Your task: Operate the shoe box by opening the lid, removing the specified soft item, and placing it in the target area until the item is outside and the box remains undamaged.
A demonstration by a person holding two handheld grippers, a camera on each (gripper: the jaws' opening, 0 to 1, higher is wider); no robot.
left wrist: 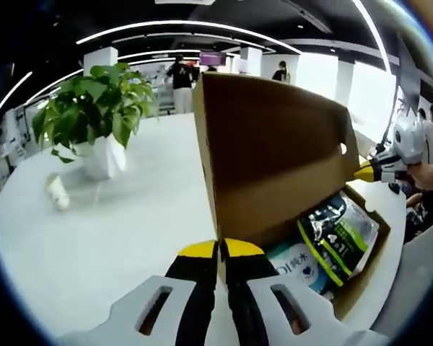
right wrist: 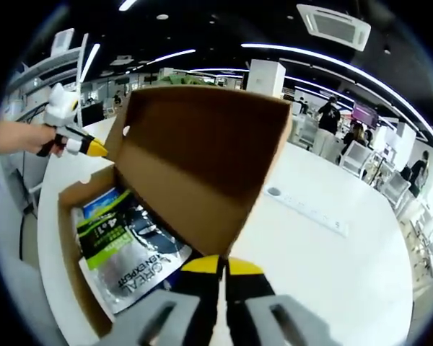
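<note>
A brown cardboard shoe box (left wrist: 361, 285) sits open on the white table, its lid (left wrist: 274, 151) standing upright. My left gripper (left wrist: 220, 249) is shut on one side edge of the lid low down, yellow tips pressed together. My right gripper (right wrist: 221, 265) is shut on the opposite side edge and also appears at the far end of the lid (left wrist: 368, 171). The left gripper (right wrist: 94, 149), held by a hand, meets the lid (right wrist: 202, 151) at its far edge. Inside the box (right wrist: 76, 288) lie a dark and green soft pouch (right wrist: 130, 249) (left wrist: 339, 234) and a white and blue pack (left wrist: 296, 263).
A potted green plant (left wrist: 94, 115) in a white pot stands on the table (left wrist: 115, 245) beyond the lid, with a small white object (left wrist: 58, 193) beside it. A white power strip (right wrist: 307, 211) lies on the table behind the box. People stand far off in the room.
</note>
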